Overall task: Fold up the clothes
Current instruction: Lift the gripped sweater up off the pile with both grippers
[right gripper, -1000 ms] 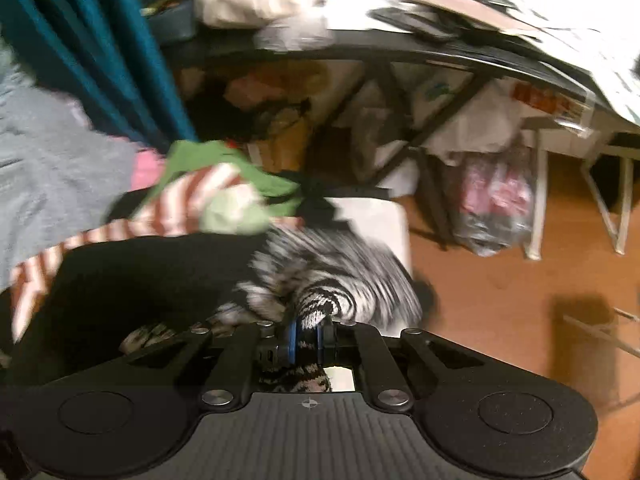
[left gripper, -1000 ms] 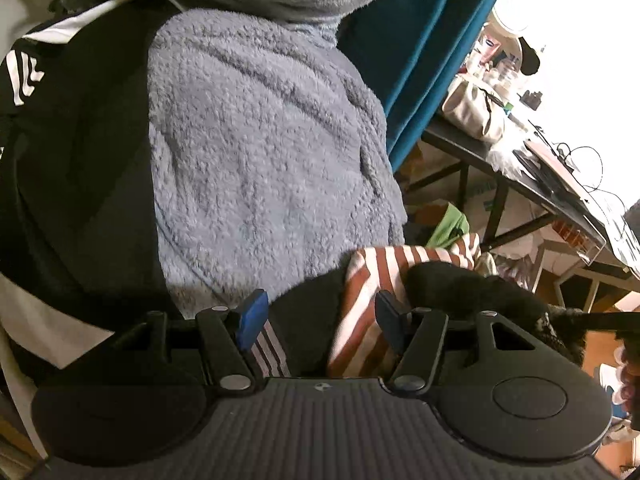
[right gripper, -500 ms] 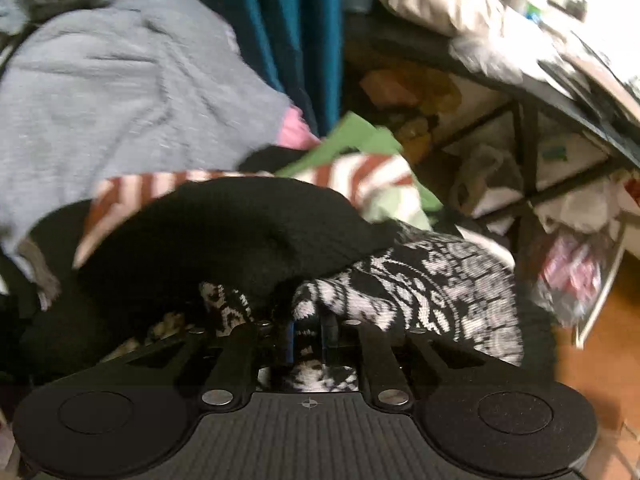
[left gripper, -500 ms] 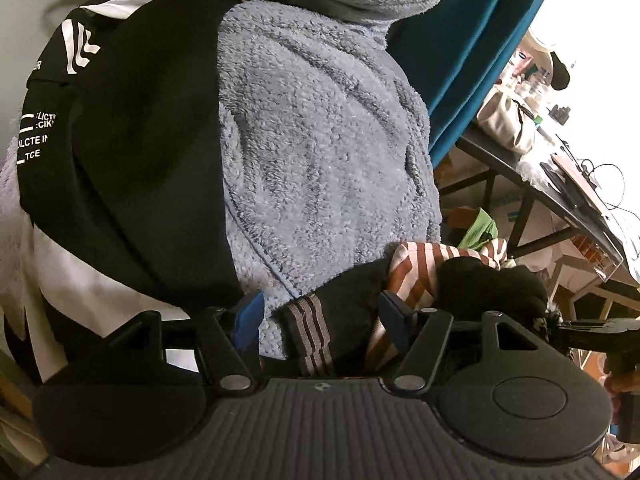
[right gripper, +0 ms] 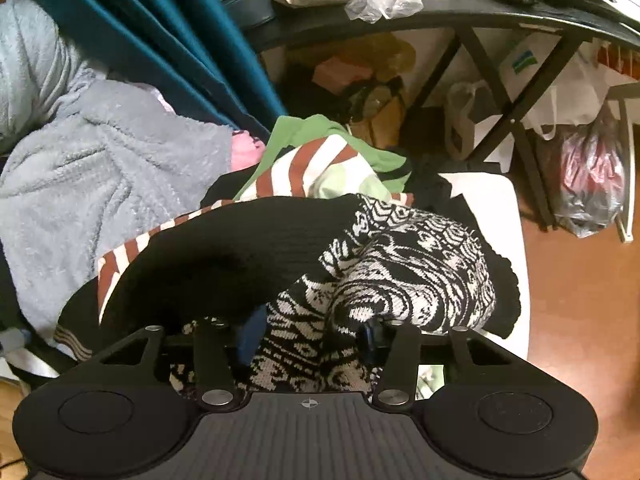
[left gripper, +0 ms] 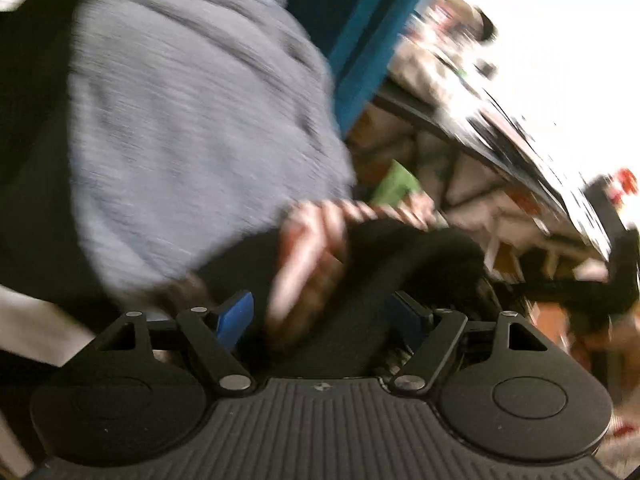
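Black-and-white patterned knit (right gripper: 420, 272), rust-and-white striped cloth (right gripper: 296, 168), grey fleece (right gripper: 100, 184).

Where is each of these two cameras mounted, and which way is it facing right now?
Left wrist view: sits on the left gripper, looks down along its open fingers at a grey fleece and a black garment; the picture is blurred.
Right wrist view: sits on the right gripper, looks down at a black-and-white knit; its jaws have just been opening, with the knit between them.
Both show the striped cloth, the blue curtain and the dark desk.
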The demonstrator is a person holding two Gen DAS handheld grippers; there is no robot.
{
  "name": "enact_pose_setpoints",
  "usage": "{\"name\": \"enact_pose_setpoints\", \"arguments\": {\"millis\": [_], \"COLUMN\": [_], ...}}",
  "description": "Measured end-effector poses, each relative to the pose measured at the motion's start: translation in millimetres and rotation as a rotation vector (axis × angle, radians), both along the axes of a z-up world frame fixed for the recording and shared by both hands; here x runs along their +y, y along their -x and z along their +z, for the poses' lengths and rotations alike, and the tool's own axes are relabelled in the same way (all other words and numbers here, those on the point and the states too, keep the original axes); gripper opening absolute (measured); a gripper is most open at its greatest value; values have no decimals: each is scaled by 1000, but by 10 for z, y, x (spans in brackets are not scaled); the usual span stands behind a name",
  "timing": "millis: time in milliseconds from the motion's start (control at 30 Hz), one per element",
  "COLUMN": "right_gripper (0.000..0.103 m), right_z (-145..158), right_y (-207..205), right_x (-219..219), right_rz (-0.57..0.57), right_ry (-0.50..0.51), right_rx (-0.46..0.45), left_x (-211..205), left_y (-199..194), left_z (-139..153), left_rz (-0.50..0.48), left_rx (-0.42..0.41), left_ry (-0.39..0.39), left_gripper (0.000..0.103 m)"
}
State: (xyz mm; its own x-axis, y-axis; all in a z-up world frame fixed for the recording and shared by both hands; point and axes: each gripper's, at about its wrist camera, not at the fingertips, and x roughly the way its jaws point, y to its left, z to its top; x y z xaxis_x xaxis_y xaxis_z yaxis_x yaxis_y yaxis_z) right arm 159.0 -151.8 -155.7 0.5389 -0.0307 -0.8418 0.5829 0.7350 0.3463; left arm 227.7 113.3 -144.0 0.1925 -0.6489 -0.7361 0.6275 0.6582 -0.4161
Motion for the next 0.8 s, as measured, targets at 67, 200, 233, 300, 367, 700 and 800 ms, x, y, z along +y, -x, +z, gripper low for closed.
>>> {"name": "enact_pose_setpoints", "arguments": {"millis": [67,200,233,300,367,700,800], "right_gripper": [44,44,44,44,44,56,72], "right_z": [3,7,8,9,11,21,37], "right_y": [-5,-27,-28,-30,-32,10,113], "right_x": [-5,-33,-38,-43,-43,-84,-147], "right_rz": [18,43,51,65,78,100,66], "right_ry": [-4,-18,-19,-19,-19,8,21], "right_rx": [0,0,1,2,4,13,13], "left_x": [-169,-421,-470,-568,-644,-671,-612], "left_y": [130,344,369,421,451,325,323], "left_z": [-107,-319,-383,-511,-614,-590,-485], "left_rz": [-80,-184,-194,-213,-215,-103,-72], "left_rx": [3,-14,-18,-26,-45,-67,-78], "left_ry": [-13,-47,-64,-98,-134,-144,-122], "left_gripper": [83,85,85,85,85,15,9]}}
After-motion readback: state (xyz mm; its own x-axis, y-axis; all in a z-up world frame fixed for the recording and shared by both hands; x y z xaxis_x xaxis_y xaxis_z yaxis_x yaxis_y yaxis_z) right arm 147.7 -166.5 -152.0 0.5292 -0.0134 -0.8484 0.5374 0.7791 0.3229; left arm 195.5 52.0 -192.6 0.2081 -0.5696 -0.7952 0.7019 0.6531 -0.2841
